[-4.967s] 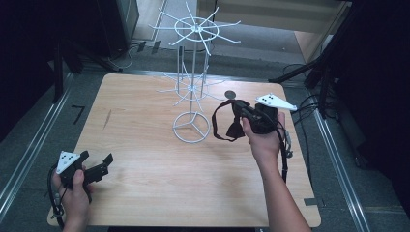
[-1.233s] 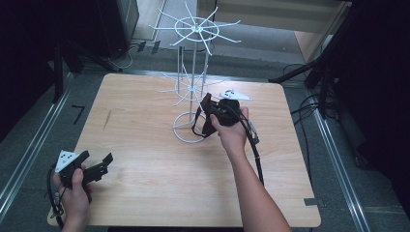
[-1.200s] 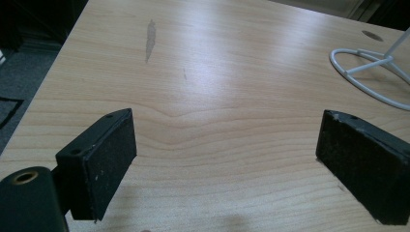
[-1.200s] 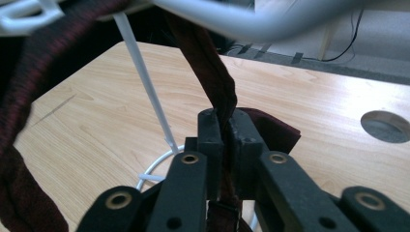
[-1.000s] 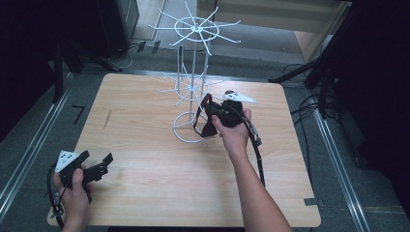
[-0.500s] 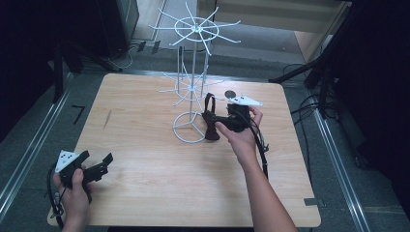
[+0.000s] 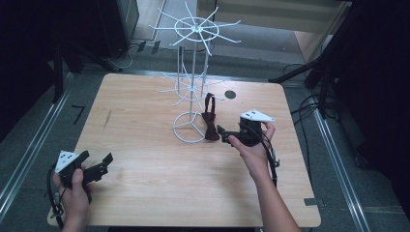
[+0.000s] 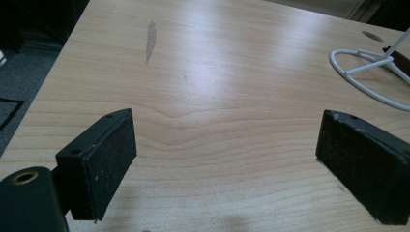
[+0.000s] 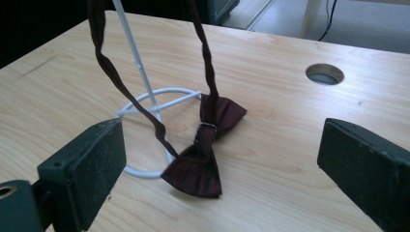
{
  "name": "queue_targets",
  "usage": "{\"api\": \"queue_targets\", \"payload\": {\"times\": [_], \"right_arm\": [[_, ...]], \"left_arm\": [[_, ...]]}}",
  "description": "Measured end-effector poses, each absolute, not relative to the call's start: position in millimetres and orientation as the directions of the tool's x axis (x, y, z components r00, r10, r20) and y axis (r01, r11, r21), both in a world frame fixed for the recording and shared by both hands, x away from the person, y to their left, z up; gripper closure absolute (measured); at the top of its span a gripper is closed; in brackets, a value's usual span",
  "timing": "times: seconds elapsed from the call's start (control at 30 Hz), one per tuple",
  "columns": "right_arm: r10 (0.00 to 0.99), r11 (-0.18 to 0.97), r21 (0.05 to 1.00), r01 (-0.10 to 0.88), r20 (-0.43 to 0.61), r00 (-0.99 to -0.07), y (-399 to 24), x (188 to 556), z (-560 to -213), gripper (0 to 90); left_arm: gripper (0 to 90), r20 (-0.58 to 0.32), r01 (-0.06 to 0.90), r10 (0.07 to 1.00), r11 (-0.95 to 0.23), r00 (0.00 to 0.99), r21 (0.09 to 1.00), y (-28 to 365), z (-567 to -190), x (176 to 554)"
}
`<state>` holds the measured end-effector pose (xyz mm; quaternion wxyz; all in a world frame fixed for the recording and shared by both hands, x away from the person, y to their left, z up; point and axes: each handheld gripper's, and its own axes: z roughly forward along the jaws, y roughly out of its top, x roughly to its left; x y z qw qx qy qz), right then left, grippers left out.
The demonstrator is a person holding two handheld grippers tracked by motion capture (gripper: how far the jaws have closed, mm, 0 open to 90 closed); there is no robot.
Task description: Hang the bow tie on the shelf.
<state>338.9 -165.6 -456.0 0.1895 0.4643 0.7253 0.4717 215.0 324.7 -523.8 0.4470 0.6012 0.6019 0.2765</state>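
- Nearest you, at the front left corner of the light wooden table, your left hand holds the left gripper; its black padded jaws stand well apart over bare wood, with nothing between them.
- In the left gripper view, the white wire ring base of the stand lies far off toward the table's right side.
- Farther in, right of the table's middle, your right hand holds the right gripper, pointing left at the stand. Its jaws have just been opening and now stand wide, and nothing is gripped.
- Just ahead of those jaws, the dark maroon fabric bow tie rests with its lower wing on the wood, touching the ring base's right rim; its thin strap runs up out of the picture.
- In the high view, the strap hangs from a lower arm of the tall white wire display stand, which rises near the table's far edge.
- A round cable hole sits beyond, near the far edge.
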Motion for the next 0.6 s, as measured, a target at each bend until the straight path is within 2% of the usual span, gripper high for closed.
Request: {"api": "queue_targets", "payload": {"times": [0.6], "right_arm": [[0.877,0.077,0.857,0.509,0.185,-0.443,-213.9,309.2,-476.2,2.1]], "left_arm": [[7.9,-0.203,0.477,0.971,0.121,0.125,0.871,324.0,-523.7,214.5]]}}
